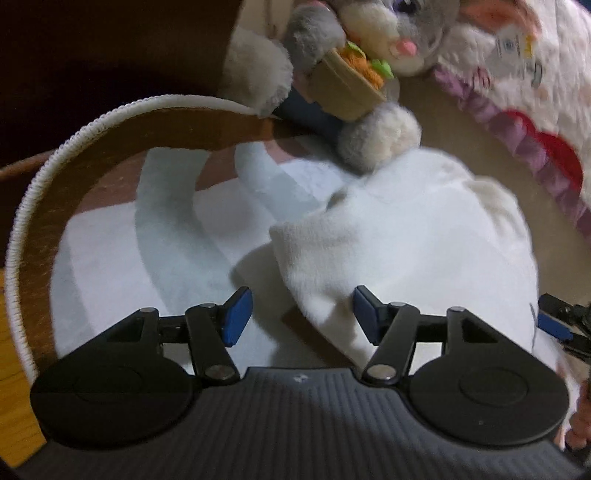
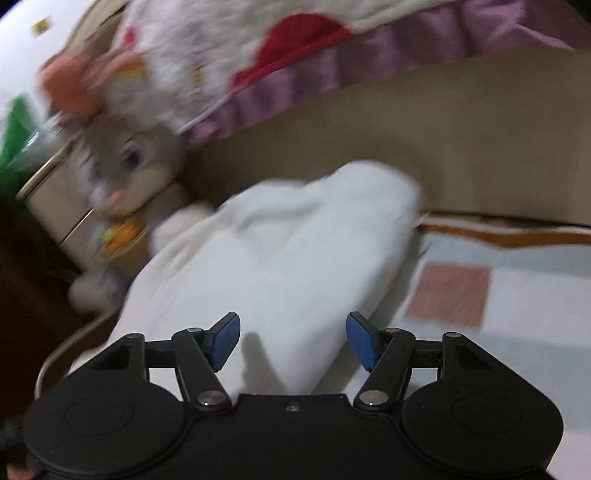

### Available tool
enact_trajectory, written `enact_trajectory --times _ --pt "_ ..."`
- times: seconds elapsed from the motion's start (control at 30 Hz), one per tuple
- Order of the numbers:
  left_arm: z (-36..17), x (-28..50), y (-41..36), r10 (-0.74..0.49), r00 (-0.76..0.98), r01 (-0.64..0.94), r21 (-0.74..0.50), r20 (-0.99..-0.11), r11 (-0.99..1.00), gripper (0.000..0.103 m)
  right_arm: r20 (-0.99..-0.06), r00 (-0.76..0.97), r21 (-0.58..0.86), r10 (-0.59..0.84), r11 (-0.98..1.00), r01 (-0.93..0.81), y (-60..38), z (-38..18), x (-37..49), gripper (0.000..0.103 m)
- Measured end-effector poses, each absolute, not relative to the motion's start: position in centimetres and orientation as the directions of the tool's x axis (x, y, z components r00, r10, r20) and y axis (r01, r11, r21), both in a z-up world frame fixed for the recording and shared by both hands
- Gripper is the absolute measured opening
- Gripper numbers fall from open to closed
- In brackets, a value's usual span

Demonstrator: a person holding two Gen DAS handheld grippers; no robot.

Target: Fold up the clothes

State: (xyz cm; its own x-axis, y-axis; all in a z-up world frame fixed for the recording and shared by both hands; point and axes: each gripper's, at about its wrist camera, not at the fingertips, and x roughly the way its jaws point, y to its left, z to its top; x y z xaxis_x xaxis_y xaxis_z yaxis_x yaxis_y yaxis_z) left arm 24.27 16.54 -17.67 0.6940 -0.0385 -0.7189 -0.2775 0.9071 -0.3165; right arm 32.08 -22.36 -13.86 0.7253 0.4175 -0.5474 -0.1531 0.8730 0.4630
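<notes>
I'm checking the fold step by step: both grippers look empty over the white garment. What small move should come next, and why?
Probably lower the left gripper and close it on the near corner of the white garment. Both it and the right gripper stand open with nothing pinched, and the cloth lies bunched on the patterned rug, its edge just under the left jaws. The right-wrist view is blurred, so details there are uncertain.

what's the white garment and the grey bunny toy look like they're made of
White garment: looks like soft fleece or terry knit, with a matte, slightly fuzzy nap. Grey bunny toy: plush synthetic fur, with fluffy pile on its paws. Blur leaves exact fibres open.
</notes>
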Motion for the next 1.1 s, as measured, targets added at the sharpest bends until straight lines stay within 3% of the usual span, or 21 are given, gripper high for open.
enact_trajectory --times 0.1,0.3,0.4,0.5,0.7,0.93,1.1 --pt "-17.2 23.7 13.6 0.049 0.603 -0.233 -0.117 -0.796 0.965 0.058 -0.591 0.661 0.415 0.463 0.877 -0.243 -19.0 -14.7 29.3 0.071" --pt "-13.4 16.2 10.1 -0.053 0.669 -0.137 -0.192 -0.741 0.972 0.064 -0.585 0.622 0.42 0.521 0.85 -0.317 -17.1 -13.9 21.9 0.07" --pt "-10.9 12.8 8.4 0.002 0.692 -0.138 -0.13 -0.721 0.982 0.068 -0.58 0.648 0.352 0.495 0.869 -0.349 -16.8 -11.7 18.3 0.07" --pt "-8.8 9.5 6.6 0.041 0.714 -0.129 -0.074 -0.699 0.989 0.073 -0.537 0.635 0.378 0.555 0.832 -0.406 -18.0 -9.4 14.7 0.07" --pt "-5.9 4.2 1.9 0.056 0.723 -0.058 0.019 -0.688 0.998 0.082 -0.566 0.673 0.315 0.476 0.879 -0.357 -19.5 -4.8 8.4 0.07" --pt "-2.1 -0.2 -1.1 -0.032 0.738 0.066 0.025 -0.674 0.998 0.098 -0.609 0.696 0.24 0.381 0.925 -0.297 -20.0 0.0 1.8 0.074" --pt "-0.4 -2.7 -2.7 -0.061 0.757 0.132 0.062 -0.65 0.989 0.099 -0.607 0.71 0.239 0.357 0.934 -0.265 -20.7 1.4 -1.3 0.078"
